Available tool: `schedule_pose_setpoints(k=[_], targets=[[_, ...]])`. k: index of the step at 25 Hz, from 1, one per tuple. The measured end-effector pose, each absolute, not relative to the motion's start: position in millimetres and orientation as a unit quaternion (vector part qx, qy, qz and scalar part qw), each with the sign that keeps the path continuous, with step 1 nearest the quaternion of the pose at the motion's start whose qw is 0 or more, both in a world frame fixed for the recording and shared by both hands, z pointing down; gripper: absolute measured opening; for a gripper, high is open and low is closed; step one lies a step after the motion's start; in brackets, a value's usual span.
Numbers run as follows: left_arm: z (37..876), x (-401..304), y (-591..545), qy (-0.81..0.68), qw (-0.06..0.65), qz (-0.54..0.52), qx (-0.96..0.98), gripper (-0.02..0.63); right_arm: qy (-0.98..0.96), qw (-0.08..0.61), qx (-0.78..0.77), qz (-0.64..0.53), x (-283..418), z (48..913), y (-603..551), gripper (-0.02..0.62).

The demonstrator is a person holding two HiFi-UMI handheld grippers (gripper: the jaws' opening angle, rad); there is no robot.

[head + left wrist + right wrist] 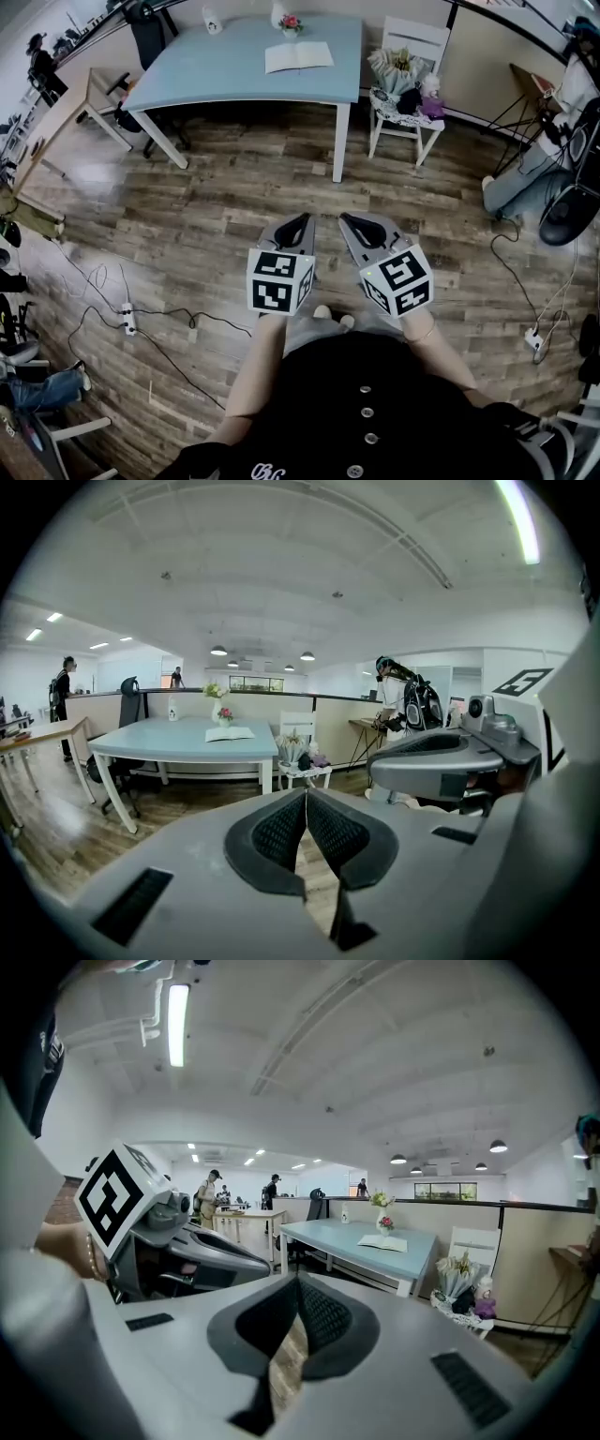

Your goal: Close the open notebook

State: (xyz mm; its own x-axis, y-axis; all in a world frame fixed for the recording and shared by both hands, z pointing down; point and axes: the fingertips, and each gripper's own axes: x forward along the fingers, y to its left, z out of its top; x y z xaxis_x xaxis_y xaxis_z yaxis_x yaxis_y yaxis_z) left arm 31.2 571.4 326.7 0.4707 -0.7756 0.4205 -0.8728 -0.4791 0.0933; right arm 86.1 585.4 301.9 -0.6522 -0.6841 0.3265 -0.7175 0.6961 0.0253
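You hold your left grey two-jaw gripper [302, 218] and your right grey two-jaw gripper [345, 217] side by side, close together, both tilted slightly downward. On each, the black ribbed pads [277, 832] meet at the tips with nothing between them. Your bare forearms [255, 370] extend behind the grippers.

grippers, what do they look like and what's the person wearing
Both the left gripper and the right gripper are light grey, tapering to jaws lined with black textured pads. Each carries a white cube printed with black square markers. The person wears a dark top with buttons down the front.
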Motion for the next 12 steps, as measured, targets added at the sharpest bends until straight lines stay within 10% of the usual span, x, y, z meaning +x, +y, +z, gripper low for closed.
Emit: schedule_pose_setpoints(k=[9,12], targets=[[311.0,21.4,561.3,-0.463,0.095,0.117,0.873,0.018,-0.903,0.106,0.411,0.069,92.8,292.8,563.7,0.012],[311.2,8.3,553.3,-0.477,0.109,0.096,0.867,0.020,-0.898,0.106,0.419,0.076,91.1,297.1,555.6,0.117]])
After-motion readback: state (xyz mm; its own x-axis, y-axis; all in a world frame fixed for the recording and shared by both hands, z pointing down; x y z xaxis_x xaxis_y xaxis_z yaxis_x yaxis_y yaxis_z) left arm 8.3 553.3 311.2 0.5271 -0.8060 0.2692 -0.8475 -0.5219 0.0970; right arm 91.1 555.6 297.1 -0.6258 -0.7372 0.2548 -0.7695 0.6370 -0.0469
